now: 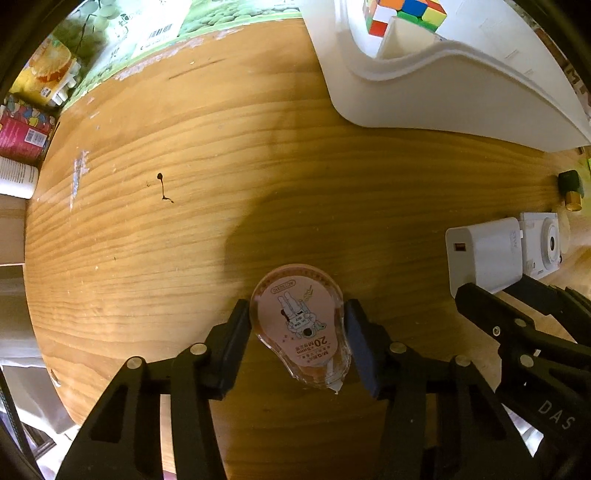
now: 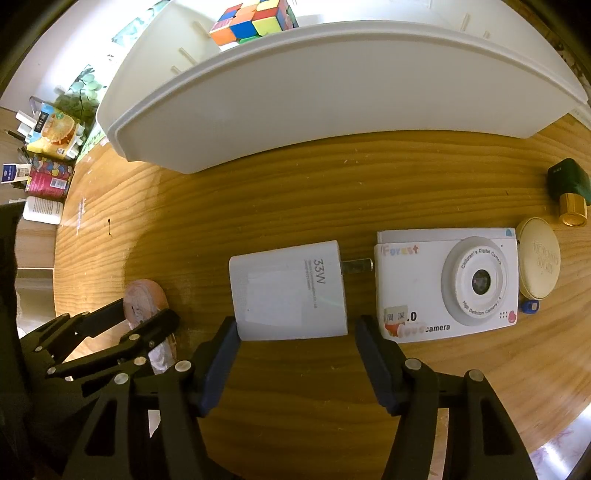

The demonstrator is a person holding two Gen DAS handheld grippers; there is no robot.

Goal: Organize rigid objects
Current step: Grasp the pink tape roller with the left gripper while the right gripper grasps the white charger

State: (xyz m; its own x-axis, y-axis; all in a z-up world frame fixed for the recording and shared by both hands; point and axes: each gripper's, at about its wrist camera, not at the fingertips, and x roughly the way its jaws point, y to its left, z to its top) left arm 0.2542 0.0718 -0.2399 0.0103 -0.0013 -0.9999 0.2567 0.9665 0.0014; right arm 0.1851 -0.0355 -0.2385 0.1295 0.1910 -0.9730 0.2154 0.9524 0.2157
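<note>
We begin with the white bin [image 2: 332, 92], which stands along the far side of the wooden table [image 1: 184, 166] and holds a colour cube [image 2: 255, 18] in one of its compartments. In front of it lies the white toy camera [image 2: 447, 284], lens up, reading "Forest", "Children's Digital Camera", "High Definition Camera" and "camera". Just left of it lies the white charger [image 2: 290, 291], marked "33W", flat on the table with its long axis across the picture and its metal prongs pointing at the camera, nearly touching it. Our right gripper [image 2: 295, 358] hangs over the charger's near edge with its jaws partly open, one pad on either side and both clear of it, so it holds nothing. Our left gripper [image 1: 295, 339] points down at the table with its jaws closed on the correction tape [image 1: 301, 325], a pad pressed on each flank. The tape dispenser lies flat, rounded end away from us and narrow tip towards us; its pink label reads "20M" and "5mm". Right of the camera sit a cream round case [image 2: 539, 258] with lettering we cannot read and a dark green bottle [image 2: 569, 192] with a gold cap.
</note>
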